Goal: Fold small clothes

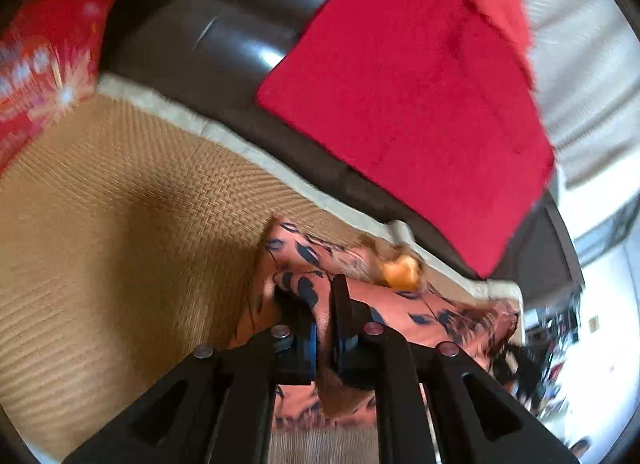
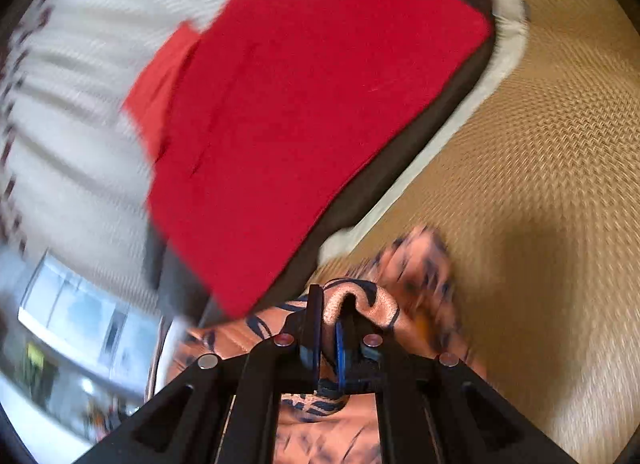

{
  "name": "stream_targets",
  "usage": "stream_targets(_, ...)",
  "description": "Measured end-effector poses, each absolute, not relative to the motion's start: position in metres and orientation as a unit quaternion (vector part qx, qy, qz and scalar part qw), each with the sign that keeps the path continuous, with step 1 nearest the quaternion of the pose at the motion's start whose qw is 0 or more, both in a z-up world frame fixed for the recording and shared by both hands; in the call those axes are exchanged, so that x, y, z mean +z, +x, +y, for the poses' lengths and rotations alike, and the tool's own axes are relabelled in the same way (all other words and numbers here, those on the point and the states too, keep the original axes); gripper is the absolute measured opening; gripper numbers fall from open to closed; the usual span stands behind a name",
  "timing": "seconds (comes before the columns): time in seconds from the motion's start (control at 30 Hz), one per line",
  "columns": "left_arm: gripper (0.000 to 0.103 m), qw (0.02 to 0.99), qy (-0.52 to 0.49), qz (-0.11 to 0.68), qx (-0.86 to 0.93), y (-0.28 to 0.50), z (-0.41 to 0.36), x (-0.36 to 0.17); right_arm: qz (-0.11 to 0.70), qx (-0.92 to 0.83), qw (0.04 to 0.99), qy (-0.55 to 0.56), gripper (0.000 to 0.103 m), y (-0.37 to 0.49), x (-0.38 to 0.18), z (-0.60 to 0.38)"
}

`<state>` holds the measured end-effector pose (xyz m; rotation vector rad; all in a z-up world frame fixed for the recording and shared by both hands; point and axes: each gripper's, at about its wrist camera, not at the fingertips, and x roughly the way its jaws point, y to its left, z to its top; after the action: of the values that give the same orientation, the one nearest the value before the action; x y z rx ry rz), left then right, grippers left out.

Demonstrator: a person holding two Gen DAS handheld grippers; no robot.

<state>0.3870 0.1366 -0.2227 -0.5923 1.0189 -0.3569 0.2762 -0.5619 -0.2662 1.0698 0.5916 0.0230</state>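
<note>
A small orange garment with dark leaf print lies on a woven tan mat. My left gripper is shut on a bunched edge of it. In the right wrist view my right gripper is shut on another fold of the same garment, which curls up between the fingers. The garment hangs between both grippers just above the mat. Both views are motion-blurred.
A red folded cloth lies on a dark brown sofa back; it also shows in the right wrist view. A white ribbed fabric lies beyond it. A red printed cushion sits at far left.
</note>
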Motion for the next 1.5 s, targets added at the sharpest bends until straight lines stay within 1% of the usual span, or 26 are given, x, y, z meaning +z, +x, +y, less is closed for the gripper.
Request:
stream_targets(0.03, 0.009, 0.811, -0.287, 0.487, -0.155, 0.397, 0.135, -0.238, 0.281, 0.009, 0.811, 0.513, 0.009, 0.281, -0.276, -0.566)
stream_targets(0.1, 0.009, 0.811, -0.303, 0.48, -0.138, 0.404, 0.135, -0.257, 0.3, 0.003, 0.785, 0.542, 0.009, 0.291, -0.306, -0.578)
stream_targets(0.13, 0.01, 0.818, -0.313, 0.467, -0.123, 0.405, 0.138, -0.265, 0.309, -0.009, 0.779, 0.545, 0.013, 0.293, -0.313, -0.583)
stream_targets(0.17, 0.013, 0.821, -0.325, 0.454, -0.118, 0.404, 0.141, -0.27, 0.318, -0.026, 0.777, 0.542, 0.018, 0.299, -0.32, -0.583)
stream_targets(0.2, 0.015, 0.824, -0.347, 0.433, -0.116, 0.401, 0.148, -0.273, 0.319, -0.028, 0.783, 0.533, 0.019, 0.302, -0.32, -0.586)
stream_targets(0.23, 0.023, 0.827, -0.362, 0.416, -0.113, 0.399, 0.154, -0.275, 0.318, -0.03, 0.79, 0.523, 0.022, 0.301, -0.317, -0.588)
stream_targets(0.27, 0.033, 0.832, -0.378, 0.394, -0.099, 0.395, 0.164, -0.274, 0.317, -0.037, 0.797, 0.513, 0.025, 0.298, -0.313, -0.588)
stream_targets(0.3, 0.038, 0.836, -0.384, 0.381, -0.088, 0.392, 0.168, -0.273, 0.314, -0.043, 0.803, 0.504, 0.027, 0.296, -0.309, -0.587)
stream_targets(0.33, 0.044, 0.842, -0.392, 0.364, -0.073, 0.386, 0.175, -0.269, 0.306, -0.049, 0.813, 0.493, 0.034, 0.291, -0.303, -0.588)
stream_targets(0.37, 0.048, 0.846, -0.395, 0.352, -0.063, 0.379, 0.178, -0.264, 0.296, -0.054, 0.823, 0.482, 0.046, 0.284, -0.295, -0.59)
stream_targets(0.4, 0.049, 0.849, -0.389, 0.352, -0.062, 0.375, 0.177, -0.261, 0.284, -0.057, 0.834, 0.471, 0.055, 0.278, -0.289, -0.59)
stream_targets(0.43, 0.049, 0.85, -0.375, 0.363, -0.069, 0.371, 0.172, -0.257, 0.268, -0.057, 0.847, 0.455, 0.059, 0.27, -0.28, -0.589)
stream_targets(0.57, 0.049, 0.848, -0.284, 0.436, -0.104, 0.364, 0.127, -0.25, 0.273, -0.025, 0.875, 0.399, 0.059, 0.267, -0.261, -0.562)
stream_targets(0.63, 0.049, 0.853, -0.24, 0.452, -0.109, 0.356, 0.107, -0.245, 0.284, -0.012, 0.883, 0.374, 0.057, 0.271, -0.257, -0.542)
stream_targets(0.7, 0.049, 0.854, -0.218, 0.459, -0.115, 0.347, 0.097, -0.241, 0.299, 0.013, 0.887, 0.351, 0.056, 0.275, -0.255, -0.523)
stream_targets(0.8, 0.049, 0.836, -0.247, 0.471, -0.138, 0.344, 0.095, -0.247, 0.328, 0.046, 0.884, 0.331, 0.056, 0.285, -0.26, -0.497)
stream_targets(0.93, 0.049, 0.808, -0.292, 0.484, -0.167, 0.364, 0.09, -0.261, 0.371, 0.088, 0.869, 0.315, 0.056, 0.304, -0.28, -0.447)
stream_targets(1.03, 0.049, 0.769, -0.33, 0.508, -0.203, 0.388, 0.07, -0.276, 0.386, 0.097, 0.863, 0.31, 0.056, 0.315, -0.29, -0.423)
stream_targets(1.1, 0.049, 0.755, -0.355, 0.508, -0.211, 0.404, 0.068, -0.284, 0.388, 0.094, 0.86, 0.317, 0.056, 0.325, -0.295, -0.418)
stream_targets(1.17, 0.049, 0.757, -0.38, 0.489, -0.21, 0.42, 0.071, -0.283, 0.386, 0.088, 0.859, 0.326, 0.056, 0.333, -0.295, -0.416)
stream_targets(1.27, 0.049, 0.777, -0.433, 0.412, -0.198, 0.427, 0.095, -0.272, 0.377, 0.075, 0.861, 0.333, 0.056, 0.344, -0.294, -0.416)
stream_targets(1.3, 0.049, 0.79, -0.438, 0.392, -0.175, 0.424, 0.105, -0.269, 0.375, 0.072, 0.861, 0.335, 0.056, 0.345, -0.294, -0.417)
stream_targets(1.37, 0.053, 0.812, -0.434, 0.372, -0.119, 0.414, 0.118, -0.264, 0.373, 0.07, 0.862, 0.337, 0.056, 0.347, -0.293, -0.418)
stream_targets(1.43, 0.053, 0.813, -0.419, 0.389, -0.112, 0.411, 0.116, -0.263, 0.372, 0.068, 0.862, 0.337, 0.056, 0.348, -0.292, -0.42)
stream_targets(1.5, 0.053, 0.819, -0.377, 0.411, -0.132, 0.406, 0.099, -0.257, 0.373, 0.069, 0.863, 0.335, 0.056, 0.349, -0.291, -0.42)
